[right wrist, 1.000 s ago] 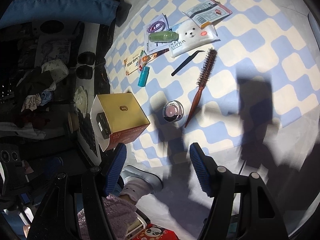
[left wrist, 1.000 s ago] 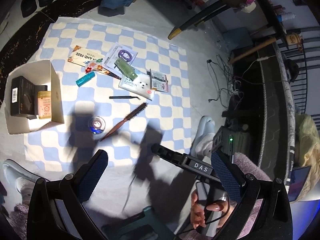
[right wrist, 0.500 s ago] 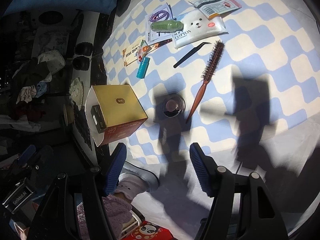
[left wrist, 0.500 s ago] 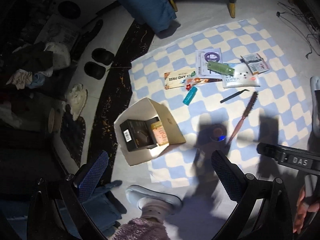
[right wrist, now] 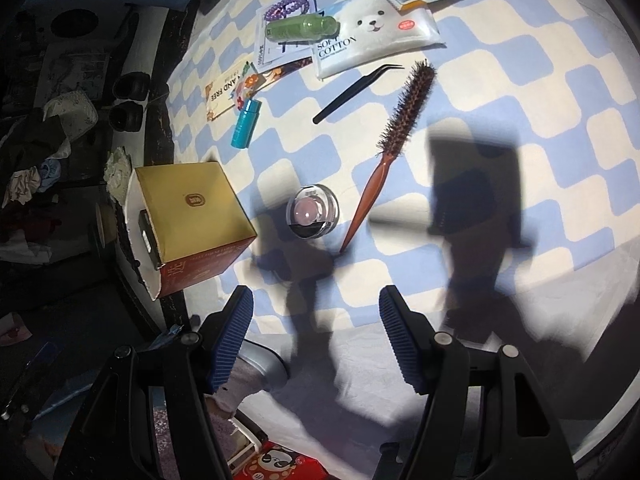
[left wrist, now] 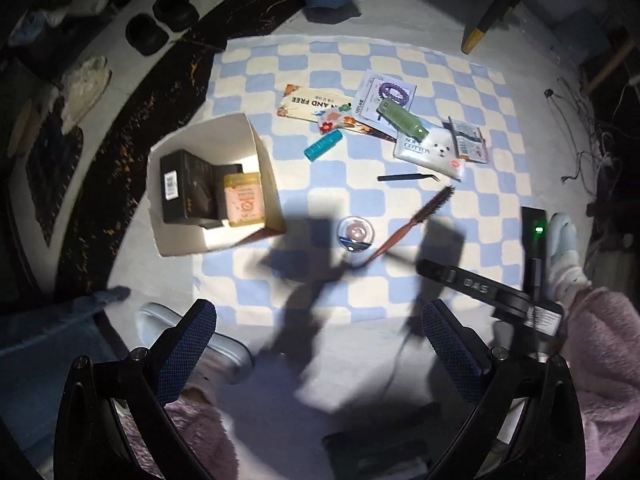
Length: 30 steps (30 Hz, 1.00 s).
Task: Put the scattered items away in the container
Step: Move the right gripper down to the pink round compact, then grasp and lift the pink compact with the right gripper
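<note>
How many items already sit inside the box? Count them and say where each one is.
2 show. A black box lies along the far side of the cardboard box; a yellow packet lies beside it, against the wall nearest the mat. More may hide underneath.

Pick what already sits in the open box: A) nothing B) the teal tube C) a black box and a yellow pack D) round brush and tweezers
C: in the left wrist view the box holds a black box and a yellow pack; brush, tweezers and teal tube lie out on the checkered cloth.
</note>
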Tool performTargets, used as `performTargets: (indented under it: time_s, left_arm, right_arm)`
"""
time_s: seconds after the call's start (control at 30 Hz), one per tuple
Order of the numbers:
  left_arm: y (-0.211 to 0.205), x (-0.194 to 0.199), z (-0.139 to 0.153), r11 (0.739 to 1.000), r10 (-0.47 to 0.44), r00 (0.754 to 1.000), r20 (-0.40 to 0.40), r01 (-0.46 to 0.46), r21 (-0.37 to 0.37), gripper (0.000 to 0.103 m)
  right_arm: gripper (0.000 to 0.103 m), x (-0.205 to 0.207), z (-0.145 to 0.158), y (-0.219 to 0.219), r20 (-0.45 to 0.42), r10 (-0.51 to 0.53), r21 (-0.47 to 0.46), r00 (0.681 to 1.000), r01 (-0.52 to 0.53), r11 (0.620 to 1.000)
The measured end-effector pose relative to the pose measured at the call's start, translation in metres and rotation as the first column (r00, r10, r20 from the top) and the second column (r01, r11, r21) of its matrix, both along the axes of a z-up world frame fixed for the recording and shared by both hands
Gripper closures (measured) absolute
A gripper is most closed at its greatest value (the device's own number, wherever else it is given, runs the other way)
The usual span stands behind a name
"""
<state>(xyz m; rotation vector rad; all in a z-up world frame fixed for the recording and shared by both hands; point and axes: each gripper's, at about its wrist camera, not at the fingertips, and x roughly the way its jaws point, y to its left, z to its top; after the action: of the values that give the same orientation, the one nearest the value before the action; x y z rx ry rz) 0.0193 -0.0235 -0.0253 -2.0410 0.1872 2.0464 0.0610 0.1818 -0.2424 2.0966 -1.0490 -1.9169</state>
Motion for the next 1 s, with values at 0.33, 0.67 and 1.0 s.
performTargets:
  time_s: [0.33,0.67,1.0]
  left_arm:
    - [-0.068,-0.035,-0.011,0.955,0.189,0.966,0.175,-0.222,0.196,0.0]
    - [-0.102,-0.055,-0.017,0.94,0.248,0.947,0.206,-0.286,0.187,0.0]
    - [-0.109,-0.055,-0.034,0.931,0.289,0.924,0.252,-0.333,0.151,0.0]
  right_arm:
    - [0.036,-0.047,-0.06,-0.07,0.083,0.226,0.146,0.971,-0.236,0.961]
    - [0.036,-0.079,-0.105,-0.132,0.172,0.435,0.332,0.884,-0.468,0.819]
    - [0.04,-0.08,-0.118,-0.121,0.11,0.376,0.331,0.92,-0.39,0.859]
